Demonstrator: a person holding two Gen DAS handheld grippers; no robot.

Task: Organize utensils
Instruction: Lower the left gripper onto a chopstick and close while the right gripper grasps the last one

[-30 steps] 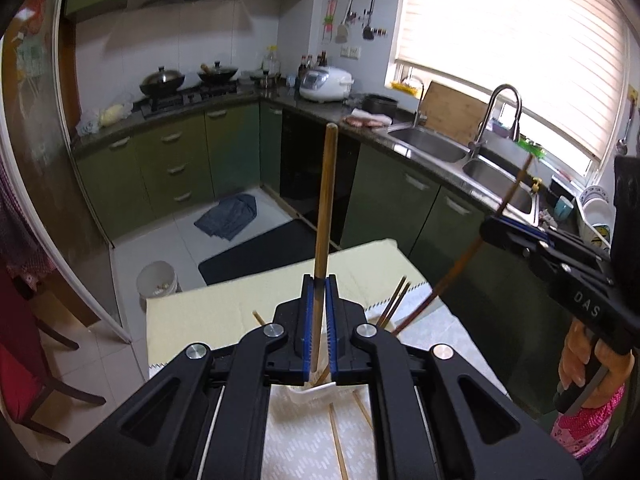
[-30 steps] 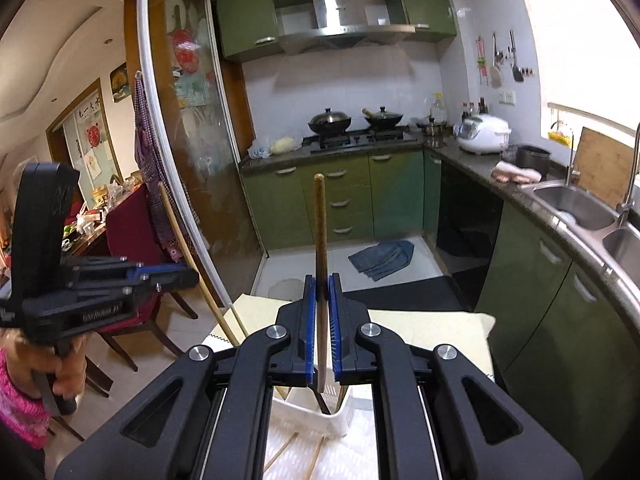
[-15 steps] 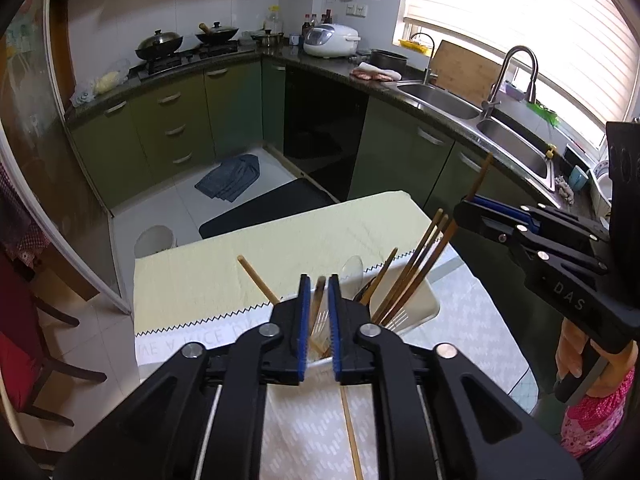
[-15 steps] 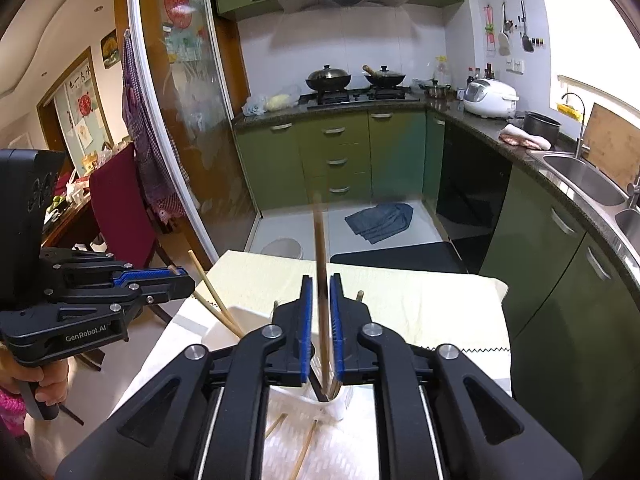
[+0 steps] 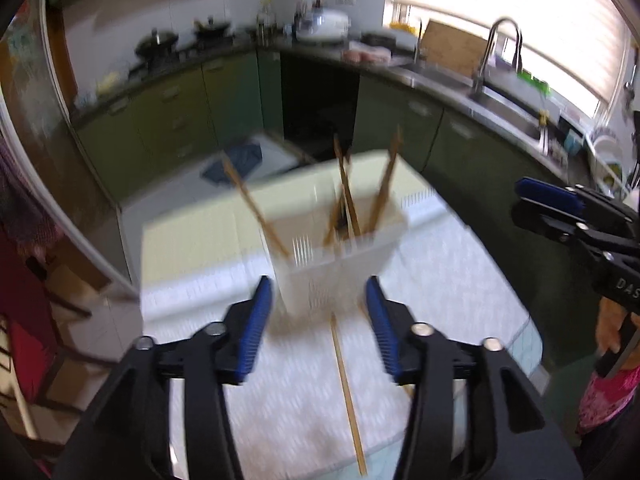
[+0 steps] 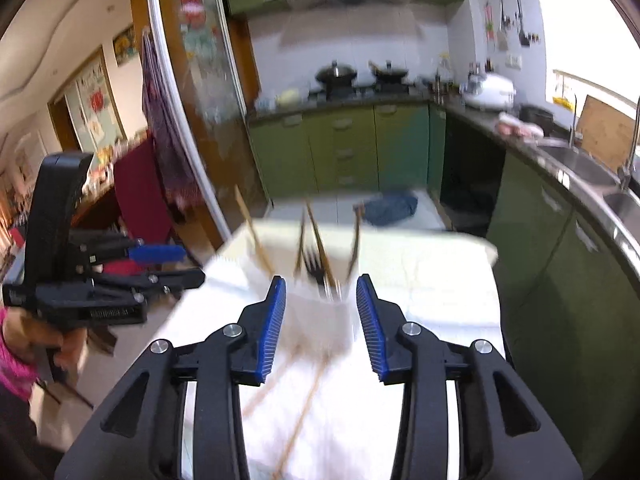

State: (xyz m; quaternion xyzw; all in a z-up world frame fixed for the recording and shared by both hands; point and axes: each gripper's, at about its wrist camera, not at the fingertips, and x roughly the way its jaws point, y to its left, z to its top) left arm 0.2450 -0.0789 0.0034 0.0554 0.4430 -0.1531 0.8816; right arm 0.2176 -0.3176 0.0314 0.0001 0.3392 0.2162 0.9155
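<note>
My bench point(image 5: 460, 280) fills the near ground, under a pale patterned cloth with a yellow one at its far end. At its middle stands the white slotted holder point(image 5: 340, 264), with several chopsticks point(image 5: 348, 196) leaning upright in it, and a dark fork point(image 6: 316, 266) among them, blurred. One loose chopstick point(image 5: 348, 396) lies on the cloth just near of the holder. My left tongs point(image 5: 320, 320) are apart and opening, nothing gripped between them. My right tongs point(image 6: 322, 316) are likewise apart and opening, empty, aimed at the holder.
</note>
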